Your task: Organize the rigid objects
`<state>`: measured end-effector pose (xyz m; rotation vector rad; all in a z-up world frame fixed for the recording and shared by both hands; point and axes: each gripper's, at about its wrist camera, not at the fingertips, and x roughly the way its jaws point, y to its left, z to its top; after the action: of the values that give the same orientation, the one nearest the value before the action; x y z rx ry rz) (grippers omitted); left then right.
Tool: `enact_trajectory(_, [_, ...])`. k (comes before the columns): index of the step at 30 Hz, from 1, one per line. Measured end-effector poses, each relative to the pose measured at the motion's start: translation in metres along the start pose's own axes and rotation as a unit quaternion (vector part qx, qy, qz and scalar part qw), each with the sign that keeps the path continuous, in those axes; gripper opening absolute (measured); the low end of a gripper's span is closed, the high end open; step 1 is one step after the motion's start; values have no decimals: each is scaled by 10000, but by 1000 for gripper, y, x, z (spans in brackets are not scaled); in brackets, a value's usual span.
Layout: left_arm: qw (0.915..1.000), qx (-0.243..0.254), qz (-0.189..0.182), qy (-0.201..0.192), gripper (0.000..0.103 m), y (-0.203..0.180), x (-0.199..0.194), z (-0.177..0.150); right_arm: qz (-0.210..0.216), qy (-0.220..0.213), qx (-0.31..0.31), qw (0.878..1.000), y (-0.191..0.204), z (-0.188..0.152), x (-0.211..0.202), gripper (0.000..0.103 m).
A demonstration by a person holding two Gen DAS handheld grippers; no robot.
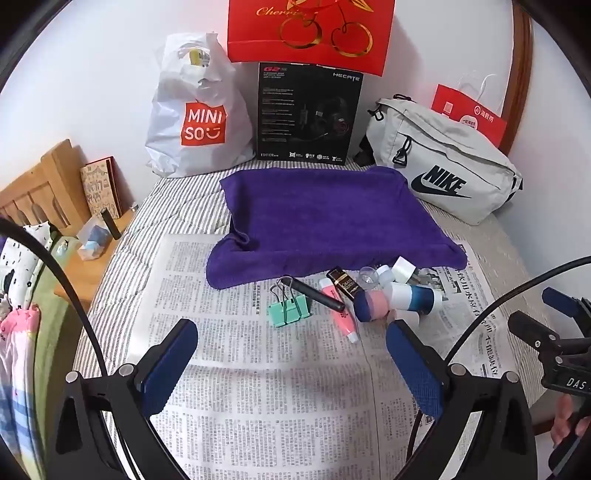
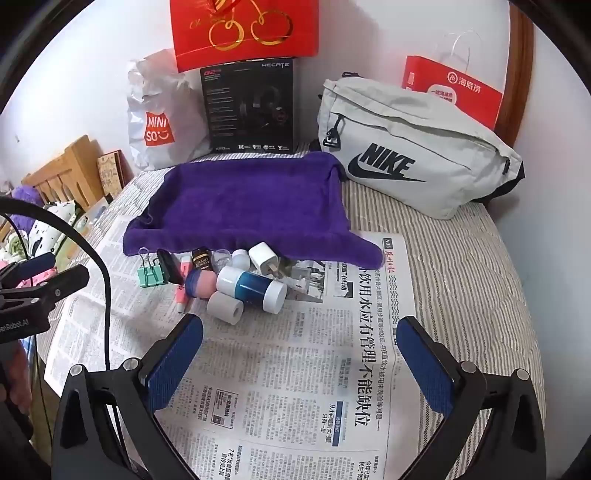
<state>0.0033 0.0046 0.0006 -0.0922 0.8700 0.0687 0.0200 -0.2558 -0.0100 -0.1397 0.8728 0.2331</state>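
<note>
A cluster of small items lies on a newspaper (image 1: pixel 258 387) in front of a purple towel (image 1: pixel 325 218): a mint binder clip (image 1: pixel 290 308), a black pen-like stick (image 1: pixel 317 294), a pink tube (image 1: pixel 340 312), a blue and white bottle (image 2: pixel 251 290), a white roll (image 2: pixel 225 308) and a white charger plug (image 2: pixel 264 258). My left gripper (image 1: pixel 291 339) hangs open just short of the clip and tube, nothing between its blue pads. My right gripper (image 2: pixel 299 336) is open too, close behind the white roll and bottle.
At the back stand a white MINISO bag (image 1: pixel 195 110), a black headset box (image 1: pixel 306 114), a red gift bag (image 1: pixel 310 29) and a grey Nike pouch (image 2: pixel 417 155). A wooden headboard and shelf (image 1: pixel 48 192) sit left. The striped bedsheet (image 2: pixel 461 277) shows right of the paper.
</note>
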Motion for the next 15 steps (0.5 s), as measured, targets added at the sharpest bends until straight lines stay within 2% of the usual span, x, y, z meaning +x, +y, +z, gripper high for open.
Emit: enact_trajectory(15, [9999,82,54,33,103,-3,5,-5,17,-72,92,9999,-4,-3,-5,103])
